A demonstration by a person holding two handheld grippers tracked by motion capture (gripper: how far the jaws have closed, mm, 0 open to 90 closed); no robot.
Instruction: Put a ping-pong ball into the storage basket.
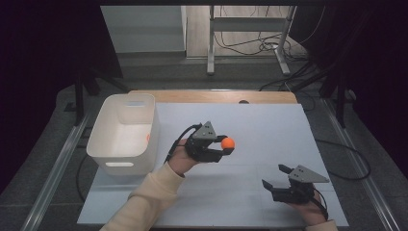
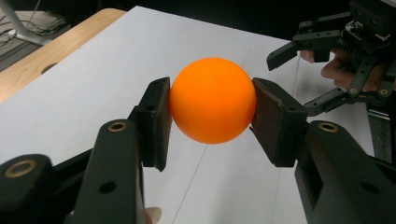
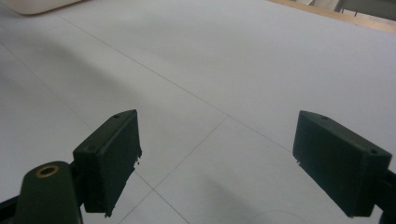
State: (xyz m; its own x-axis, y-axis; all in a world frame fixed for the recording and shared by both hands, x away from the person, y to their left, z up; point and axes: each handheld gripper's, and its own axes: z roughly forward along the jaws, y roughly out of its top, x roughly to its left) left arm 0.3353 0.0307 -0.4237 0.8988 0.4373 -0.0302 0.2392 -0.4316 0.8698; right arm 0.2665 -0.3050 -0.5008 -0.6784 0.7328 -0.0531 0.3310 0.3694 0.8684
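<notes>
Bin point(image 1: 124, 137), white, sits at the frame's left with something orange point(image 1: 148, 137) just visible against its inner right wall. Just right of it, at centre, the left gripper point(image 1: 226, 146) clamps an orange ball point(image 1: 228, 143) above the table point(image 1: 269, 125). At lower right, the right gripper point(image 1: 274, 177) gapes wide, empty, over bare white surface.
</notes>
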